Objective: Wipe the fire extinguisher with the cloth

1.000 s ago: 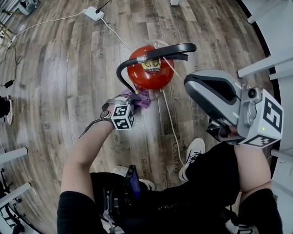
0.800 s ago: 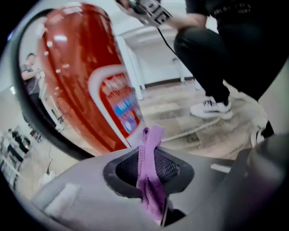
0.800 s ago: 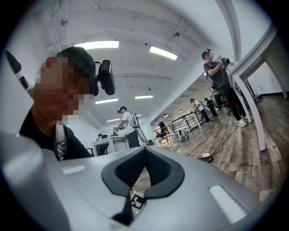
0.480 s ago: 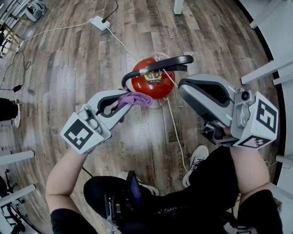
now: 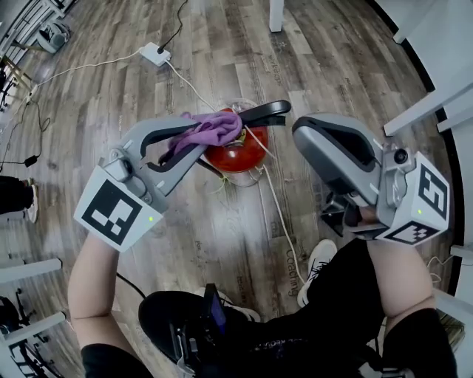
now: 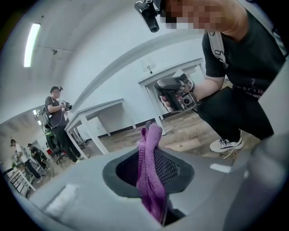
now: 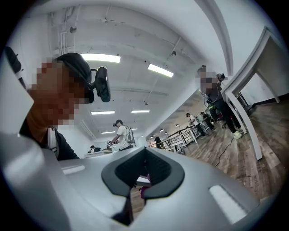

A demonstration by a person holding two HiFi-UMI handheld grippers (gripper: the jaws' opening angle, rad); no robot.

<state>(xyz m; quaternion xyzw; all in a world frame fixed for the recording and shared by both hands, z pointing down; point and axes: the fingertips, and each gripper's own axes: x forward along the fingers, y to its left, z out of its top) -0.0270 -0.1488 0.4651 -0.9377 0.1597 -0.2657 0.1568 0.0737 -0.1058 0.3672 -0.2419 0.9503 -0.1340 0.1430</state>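
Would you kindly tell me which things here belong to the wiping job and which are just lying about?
Job: fire extinguisher, purple cloth, left gripper shut on it.
Lying about: power strip, white cable, white table leg.

the left gripper (image 5: 207, 137), forearm bare, hangs over the fire extinguisher (image 5: 238, 156), jaws pinched on the cloth (image 5: 219, 124); the right gripper (image 5: 301, 134), jaws together, hovers just right of it.

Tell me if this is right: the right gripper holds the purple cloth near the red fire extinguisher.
Not right: the left gripper holds the purple cloth near the red fire extinguisher. The left gripper view shows the cloth between its jaws.
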